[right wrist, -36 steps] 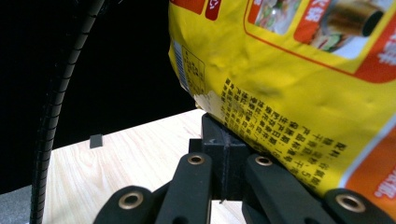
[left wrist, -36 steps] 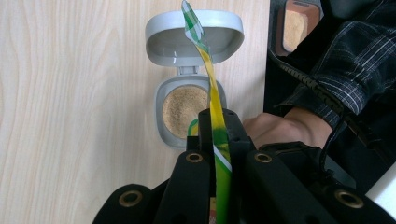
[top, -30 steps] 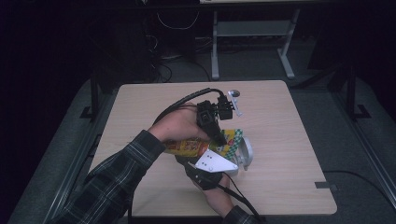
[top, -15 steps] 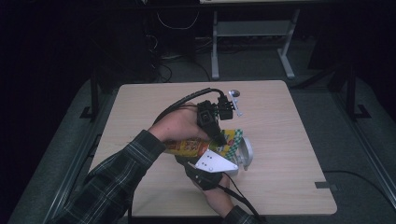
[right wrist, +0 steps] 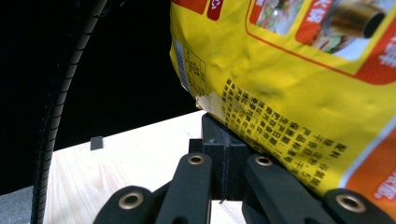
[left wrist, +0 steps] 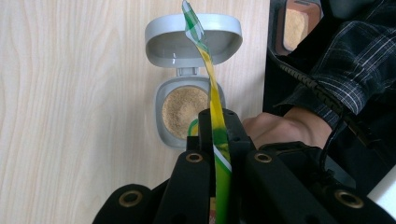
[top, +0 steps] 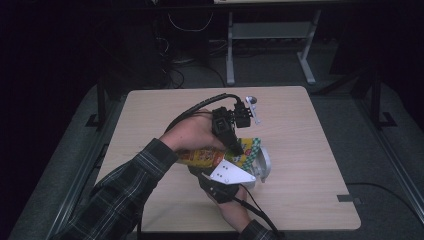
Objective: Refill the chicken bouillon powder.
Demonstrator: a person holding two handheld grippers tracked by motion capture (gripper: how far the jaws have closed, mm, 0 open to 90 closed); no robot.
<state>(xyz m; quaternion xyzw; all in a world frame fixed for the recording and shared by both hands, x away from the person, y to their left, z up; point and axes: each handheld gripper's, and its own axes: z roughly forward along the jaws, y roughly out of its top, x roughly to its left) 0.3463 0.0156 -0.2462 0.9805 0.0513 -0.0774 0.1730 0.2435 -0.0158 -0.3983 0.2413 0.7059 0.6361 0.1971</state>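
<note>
High view: the table (top: pixel 310 150) is a square top of pale wood with a fine straight grain, and around it the floor is dark grey. On it the person works with both hands, the left sleeve in a dark check cloth. The largest thing held is a pouch (top: pixel 210 156) of glossy yellow foil, with red panels, food pictures and a green-and-white checked top edge. In the right gripper view the pouch (right wrist: pixel 299 88) is slightly crumpled, and it has small black printed characters and a barcode; I cannot read the words. The left gripper (top: pixel 235 145) has its jaws closed flat on the thin upper edge of the pouch (left wrist: pixel 215 130), which is seen here edge-on as a narrow yellow and green strip. The right gripper (top: pixel 227 175) carries a grey three-cornered plate, and its jaws sit together on the lower corner of the pouch. Under the pouch, on the table, stands a small grey plastic container (left wrist: pixel 184 114) with rounded corners. Its hinged lid (left wrist: pixel 194 39) lies open and flat. Inside is a tan, grainy powder. Near the far edge of the table lies a small metal spoon (top: pixel 253 107).
</note>
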